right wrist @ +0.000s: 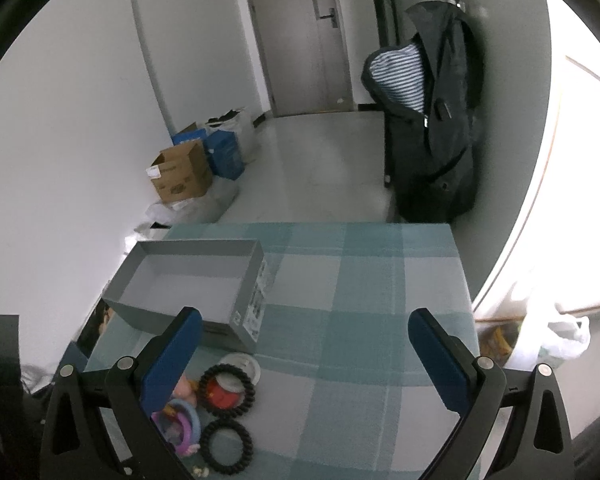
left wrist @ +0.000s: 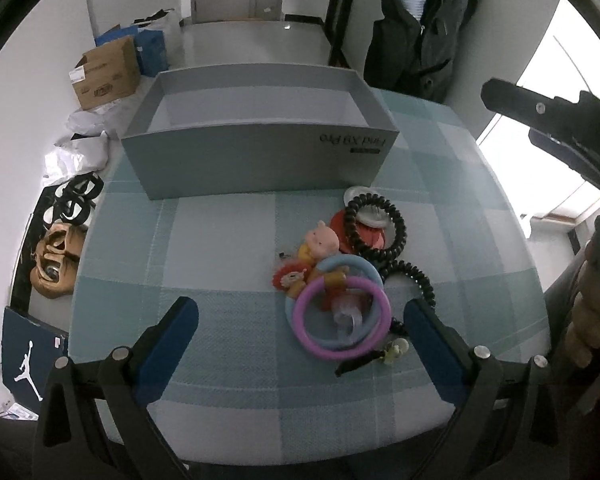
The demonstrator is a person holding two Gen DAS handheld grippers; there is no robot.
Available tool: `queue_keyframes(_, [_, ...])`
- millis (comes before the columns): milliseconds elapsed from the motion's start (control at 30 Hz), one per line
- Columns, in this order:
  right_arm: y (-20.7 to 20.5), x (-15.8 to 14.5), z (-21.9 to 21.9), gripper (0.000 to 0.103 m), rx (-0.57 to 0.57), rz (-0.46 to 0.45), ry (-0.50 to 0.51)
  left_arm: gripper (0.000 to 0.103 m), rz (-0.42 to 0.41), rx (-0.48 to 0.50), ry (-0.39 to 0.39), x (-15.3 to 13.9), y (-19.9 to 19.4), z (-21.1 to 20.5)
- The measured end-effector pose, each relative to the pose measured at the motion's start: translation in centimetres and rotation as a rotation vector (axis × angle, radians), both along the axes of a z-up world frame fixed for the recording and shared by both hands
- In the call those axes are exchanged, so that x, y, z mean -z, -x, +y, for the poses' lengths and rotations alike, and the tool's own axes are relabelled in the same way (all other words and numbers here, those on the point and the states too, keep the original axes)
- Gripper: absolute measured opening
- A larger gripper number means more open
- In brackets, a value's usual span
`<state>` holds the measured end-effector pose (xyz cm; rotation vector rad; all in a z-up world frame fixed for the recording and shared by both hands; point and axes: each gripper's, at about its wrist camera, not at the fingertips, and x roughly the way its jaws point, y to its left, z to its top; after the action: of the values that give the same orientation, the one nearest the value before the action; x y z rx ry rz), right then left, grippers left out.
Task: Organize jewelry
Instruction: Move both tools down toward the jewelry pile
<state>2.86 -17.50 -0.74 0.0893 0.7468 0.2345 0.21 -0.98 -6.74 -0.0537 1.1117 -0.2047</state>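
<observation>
A pile of accessories lies on the checked tablecloth: a purple ring [left wrist: 300,316] over a blue ring [left wrist: 370,270], black coil hair ties [left wrist: 396,220], a pink pig figure [left wrist: 322,242] and an orange lion charm [left wrist: 290,278]. An open grey box [left wrist: 260,160] stands behind them, empty. My left gripper [left wrist: 300,332] is open just above the pile's near side. My right gripper [right wrist: 304,348] is open, higher up, with the pile [right wrist: 216,408] at its lower left and the box [right wrist: 236,304] beyond its left finger.
The table's [right wrist: 360,280] right and far edges drop to the floor. Cardboard and blue boxes [right wrist: 184,176] stand by the wall. A dark jacket [right wrist: 436,120] hangs beyond the far edge. A white plastic bag [right wrist: 564,336] lies right of the table.
</observation>
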Motion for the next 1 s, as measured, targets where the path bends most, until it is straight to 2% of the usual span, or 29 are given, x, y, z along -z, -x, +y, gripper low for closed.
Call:
queue_keyframes(67, [-0.2, 0.1, 0.2, 0.103, -0.006, -0.001, 0.006, 0.092, 0.006, 0.005, -0.003, 0.6, 0.0, 0.0])
queue_keyframes(300, [-0.6, 0.2, 0.3, 0.103, -0.008, 0.005, -0.002, 0.091, 0.043, 0.03, 0.019, 1.8, -0.4, 0.3])
queue_keyframes(333, [-0.5, 0.2, 0.3, 0.103, -0.008, 0.005, -0.004, 0.085, 0.049, 0.036, 0.024, 1.9, -0.5, 0.3])
queue_keyframes(367, [-0.5, 0.2, 0.3, 0.103, -0.008, 0.005, -0.005, 0.074, 0.057, 0.045, 0.024, 2.0, -0.6, 0.2])
queue_keyframes(433, [-0.5, 0.2, 0.3, 0.103, -0.008, 0.006, -0.003, 0.069, 0.064, 0.059, 0.029, 2.1, -0.6, 0.1])
queue_keyframes(533, [-0.5, 0.2, 0.2, 0.103, -0.005, 0.006, -0.006, 0.057, 0.065, 0.071, 0.05, 2.0, -0.6, 0.1])
queue_keyframes(667, [-0.5, 0.2, 0.2, 0.103, -0.004, 0.008, -0.005, 0.056, 0.07, 0.072, 0.059, 1.9, -0.6, 0.3])
queue_keyframes(1000, [-0.5, 0.2, -0.1, 0.103, -0.001, 0.015, -0.008, 0.056, 0.035, 0.082, 0.156, -0.2, -0.3, 1.3])
